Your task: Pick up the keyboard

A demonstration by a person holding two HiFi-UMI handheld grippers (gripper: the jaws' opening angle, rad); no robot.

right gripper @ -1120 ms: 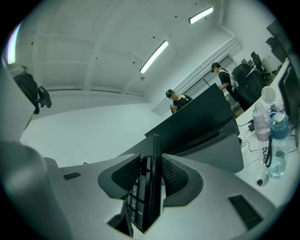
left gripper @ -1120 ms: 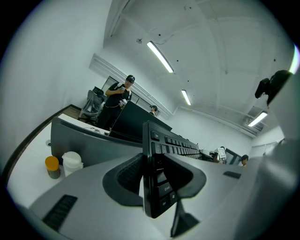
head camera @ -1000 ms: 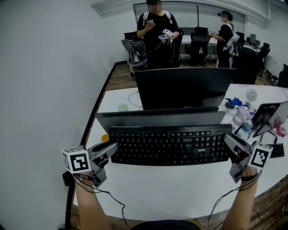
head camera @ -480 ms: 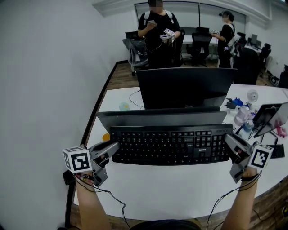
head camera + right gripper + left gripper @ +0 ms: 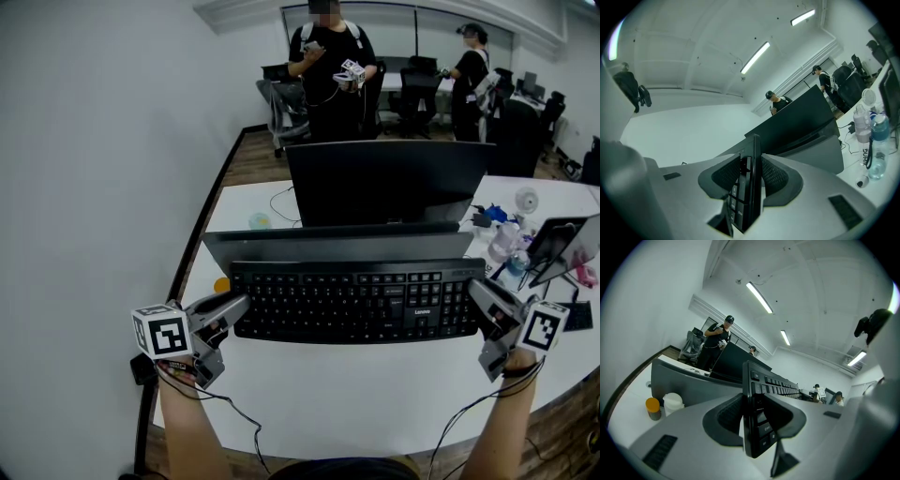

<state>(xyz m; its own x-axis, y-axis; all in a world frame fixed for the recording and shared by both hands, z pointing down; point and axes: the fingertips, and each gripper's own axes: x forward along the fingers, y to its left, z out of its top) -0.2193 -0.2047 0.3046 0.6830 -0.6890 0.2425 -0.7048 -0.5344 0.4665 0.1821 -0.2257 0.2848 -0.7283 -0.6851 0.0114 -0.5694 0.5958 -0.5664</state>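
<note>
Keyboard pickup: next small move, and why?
Likely raise both together, kept level: the left gripper and right gripper each clamp one end of the keyboard, so an uneven lift would tilt or twist it.

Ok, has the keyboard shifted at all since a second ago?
No. The keyboard lines up the same way against the grey monitor base just behind it. The whole head view drifted slightly, base included, so the keyboard itself has not moved.

Dark monitor (image 5: 384, 183) on white desk (image 5: 356, 389), two people (image 5: 326, 70) behind, bottles (image 5: 502, 242) at right
</note>
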